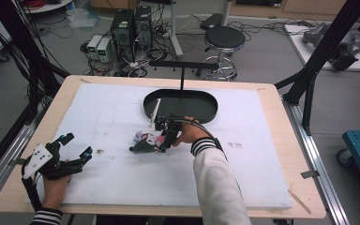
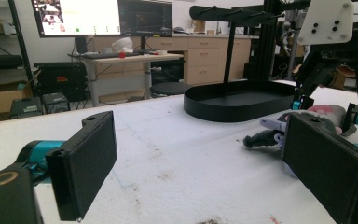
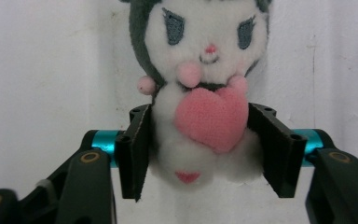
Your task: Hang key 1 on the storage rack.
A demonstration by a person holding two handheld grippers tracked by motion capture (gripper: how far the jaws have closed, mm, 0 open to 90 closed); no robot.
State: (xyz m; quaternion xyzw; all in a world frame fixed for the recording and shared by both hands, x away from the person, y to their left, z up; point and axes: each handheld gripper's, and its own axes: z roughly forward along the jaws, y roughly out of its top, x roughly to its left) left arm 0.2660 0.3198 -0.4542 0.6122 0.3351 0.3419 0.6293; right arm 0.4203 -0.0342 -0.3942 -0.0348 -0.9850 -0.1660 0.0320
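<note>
Right gripper (image 3: 200,149) squeezes the plush doll (image 3: 205,84) at its soft, light belly, near the black tray (image 1: 180,104); left gripper (image 2: 200,168) waits open.

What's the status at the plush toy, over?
Right hand-held gripper shut on plush toy, lying on white mat. Left hand-held gripper open, apart. Nothing in the way.

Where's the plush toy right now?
The plush toy lies mid-table between the jaws of the right hand-held gripper, just in front of the black tray.
</note>
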